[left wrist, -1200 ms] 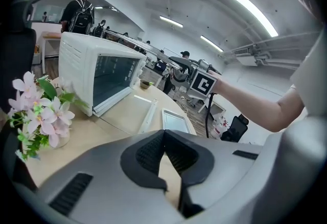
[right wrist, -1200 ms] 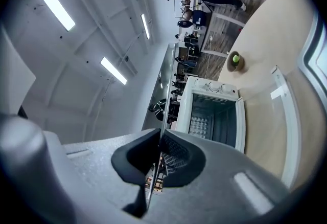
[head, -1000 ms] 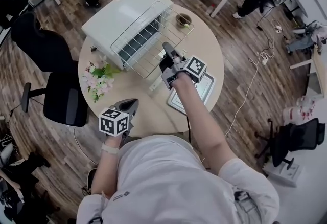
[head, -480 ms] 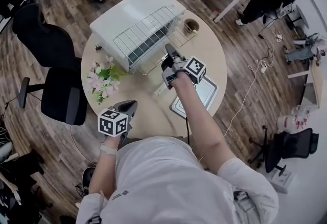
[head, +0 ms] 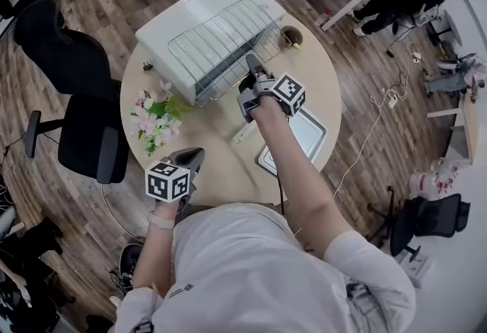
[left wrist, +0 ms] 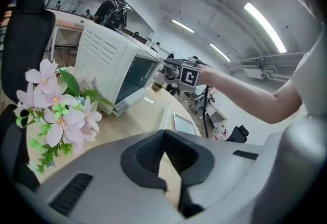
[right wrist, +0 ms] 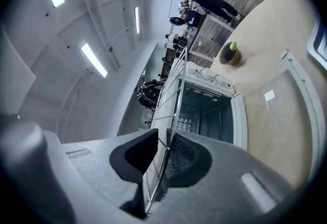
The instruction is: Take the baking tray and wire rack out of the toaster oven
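RACK GOES UP TOP: Our right gripper (head: 250, 64) reaches in level at the near edge of the rack (head: 221, 39). The rack lies tilted across the roof of the oven (head: 169, 26), and its near edge juts past the open front. The jaws have just been opening. The edge wire sits between them with a sliver of light on one side, so we read the grip as let go. Our left gripper (head: 193, 154) hangs low over the table (head: 205, 143) near the flowers (head: 152, 115), its pads clenched on nothing. The tray (head: 310, 132) is already out and lies on the table beside the right forearm. To finish well, we judge, the rack's weight should sit fully on the roof before the jaws part wider. Then we should draw the gripper straight back along the wire, not sideways, lest a pad snag and drag the overhanging rack off.
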